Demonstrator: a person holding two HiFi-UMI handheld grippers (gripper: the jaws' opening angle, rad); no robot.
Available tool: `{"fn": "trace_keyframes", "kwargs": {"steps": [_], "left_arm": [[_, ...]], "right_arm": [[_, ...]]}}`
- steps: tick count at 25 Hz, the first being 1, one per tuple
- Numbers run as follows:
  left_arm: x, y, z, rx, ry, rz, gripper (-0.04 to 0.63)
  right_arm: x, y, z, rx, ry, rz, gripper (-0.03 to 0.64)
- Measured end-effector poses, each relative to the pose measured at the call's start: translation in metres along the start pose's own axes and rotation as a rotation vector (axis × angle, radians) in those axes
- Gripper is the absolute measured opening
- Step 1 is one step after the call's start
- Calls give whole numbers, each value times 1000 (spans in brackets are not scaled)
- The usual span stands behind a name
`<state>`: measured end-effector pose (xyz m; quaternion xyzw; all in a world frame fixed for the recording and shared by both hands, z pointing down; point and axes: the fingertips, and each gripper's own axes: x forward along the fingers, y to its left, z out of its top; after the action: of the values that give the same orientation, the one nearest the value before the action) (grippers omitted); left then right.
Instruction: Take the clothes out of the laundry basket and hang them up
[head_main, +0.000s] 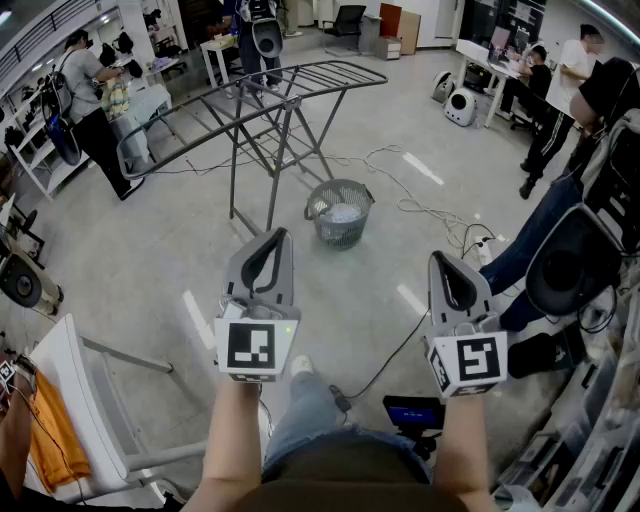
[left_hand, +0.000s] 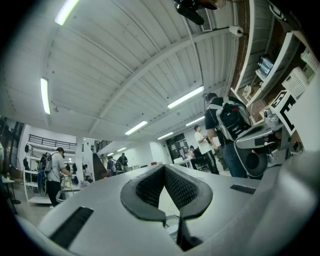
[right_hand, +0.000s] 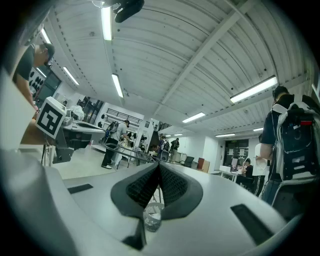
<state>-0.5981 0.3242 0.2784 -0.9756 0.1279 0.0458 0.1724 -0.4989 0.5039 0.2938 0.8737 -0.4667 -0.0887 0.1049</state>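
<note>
Since nothing hangs on the rack (head_main: 290, 100), I judge the job barely begun: this is the approach. The rack stands at eleven o'clock, well ahead of me. The basket (head_main: 338, 232) sits on the floor at twelve, near the rack's legs, with pale clothes (head_main: 343, 213) inside. My left gripper (head_main: 279, 234) and right gripper (head_main: 440, 256) are both pressed together, pinching nothing, well short of the basket. Next I should step closer, spread one pair and dip in.
</note>
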Motion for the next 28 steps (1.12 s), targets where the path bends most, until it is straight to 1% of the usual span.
{"fn": "trace_keyframes", "kwargs": {"steps": [4, 9, 10, 11, 13, 14, 15, 16, 17, 19, 22, 24, 28], "left_arm": [[1, -1, 2, 4, -4, -1, 3], [11, 14, -12, -31, 13, 27, 3], [15, 18, -16, -38, 15, 29, 14], [20, 21, -20, -45, 20, 26, 58], [33, 28, -30, -60, 36, 12, 210], [41, 33, -36, -71, 46, 6, 306], [51, 40, -42, -84, 57, 1, 424], [61, 47, -47, -97, 68, -3, 514], [70, 54, -51, -105, 77, -5, 545], [87, 69, -58, -106, 94, -14, 568], [115, 93, -72, -112, 104, -36, 569], [135, 113, -82, -128, 105, -44, 569], [169, 151, -99, -117, 125, -87, 568]], "right_arm": [[0, -5, -6, -11, 7, -6, -2], [13, -13, -12, 11, -13, -19, 0], [19, -14, -16, 24, -7, -14, 0], [25, -14, -20, 44, 5, -1, 30], [42, -14, -27, 97, 19, 20, 303], [52, -16, -29, 117, 14, 15, 413], [62, -19, -30, 128, 7, 1, 473], [73, -21, -32, 135, 6, -12, 506], [84, -22, -32, 142, 13, -20, 533], [107, -19, -34, 147, 43, -20, 540], [147, -17, -36, 134, 79, -29, 540], [173, -17, -33, 141, 74, -41, 540], [218, -17, -21, 139, 68, -75, 538]]}}
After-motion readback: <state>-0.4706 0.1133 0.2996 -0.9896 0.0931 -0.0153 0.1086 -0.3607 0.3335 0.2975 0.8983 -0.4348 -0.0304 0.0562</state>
